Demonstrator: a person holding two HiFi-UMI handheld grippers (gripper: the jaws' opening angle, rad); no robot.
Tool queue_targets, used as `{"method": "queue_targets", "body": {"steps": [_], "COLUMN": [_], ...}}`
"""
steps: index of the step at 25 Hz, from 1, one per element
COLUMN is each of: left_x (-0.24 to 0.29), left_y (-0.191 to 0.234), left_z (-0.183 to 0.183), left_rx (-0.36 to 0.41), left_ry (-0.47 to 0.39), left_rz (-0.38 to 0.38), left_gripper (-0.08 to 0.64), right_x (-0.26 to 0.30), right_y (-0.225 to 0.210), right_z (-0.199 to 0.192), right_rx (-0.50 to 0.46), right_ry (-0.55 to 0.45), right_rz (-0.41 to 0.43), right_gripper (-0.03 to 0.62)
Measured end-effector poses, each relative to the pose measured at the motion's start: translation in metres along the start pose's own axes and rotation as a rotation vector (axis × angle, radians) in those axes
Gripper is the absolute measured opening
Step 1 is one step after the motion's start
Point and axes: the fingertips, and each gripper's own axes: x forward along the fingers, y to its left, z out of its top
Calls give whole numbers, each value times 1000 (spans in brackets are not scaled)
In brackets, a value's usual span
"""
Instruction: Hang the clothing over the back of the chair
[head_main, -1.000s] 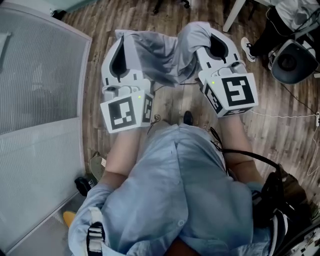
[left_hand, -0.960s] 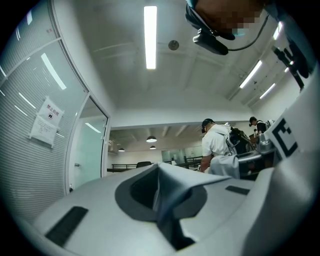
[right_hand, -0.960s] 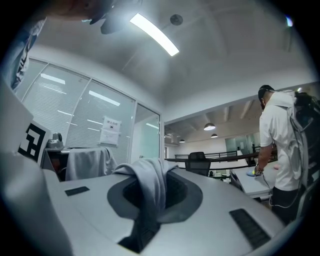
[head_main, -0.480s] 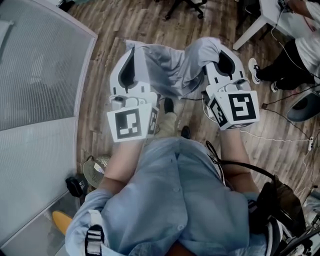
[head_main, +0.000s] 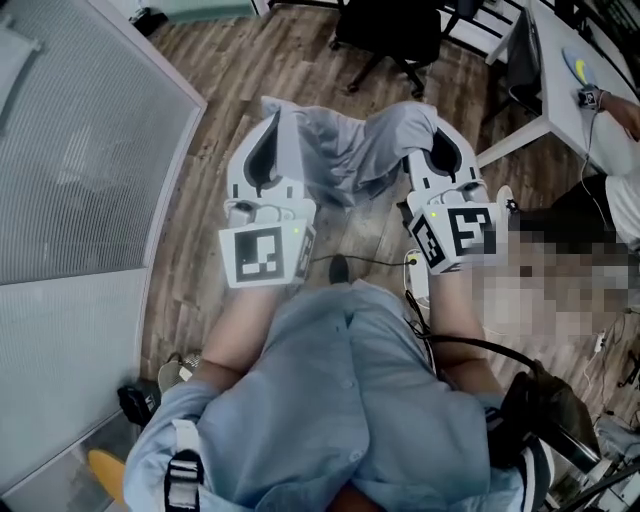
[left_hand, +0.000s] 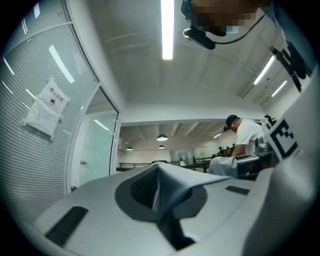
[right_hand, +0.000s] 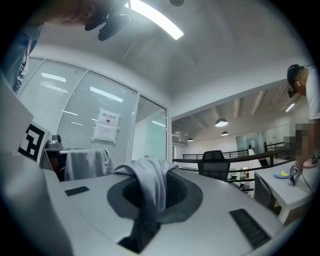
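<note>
Wood floor (head_main: 215, 70) fills most of the head view, with a ribbed glass partition (head_main: 80, 170) down the whole left side. Black office chair (head_main: 392, 30) is at top centre and a white desk (head_main: 560, 90) is in the upper right corner. Both are well apart from the grippers.

Grey clothing (head_main: 345, 150) hangs in the upper middle of the frame, slung between the two grippers, clear of the floor and nowhere near the chair yet. Left gripper (head_main: 272, 125) is clamped on its left end, right gripper (head_main: 437, 128) on its right end. Each gripper view shows a fold of fabric pinched tight between the jaws and bunched over the tips.

My read is that this is the carry phase, with the drape not yet started. To do it well:
- hold both pinches closed until the cloth is over the backrest
- keep the grippers apart so the span stays open, not roped
- come in square to the backrest and lift the sagging middle above its top edge
- lower so about half falls on each side, then let go
- go gently, since the chair base looks like it rolls
</note>
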Motion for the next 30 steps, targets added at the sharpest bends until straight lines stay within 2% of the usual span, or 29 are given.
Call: {"method": "queue_targets", "body": {"steps": [6, 12, 19, 30], "left_x": [38, 89, 170, 308], "left_y": [36, 56, 96, 142], "left_z": [-2, -26, -56, -70], "left_rx": [-5, -11, -5, 15], "left_ry": [-18, 19, 47, 27], "left_rz": [20, 49, 98, 145], "left_gripper": [17, 17, 17, 17], "right_x": [54, 111, 198, 341], "right_y": [-1, -22, -47, -107], "right_z": [5, -10, -27, -28], "right_rx": [-24, -19, -42, -65], "right_ry": [3, 32, 52, 35], "right_rz": [29, 62, 106, 183], "right_gripper": [34, 34, 34, 34]}}
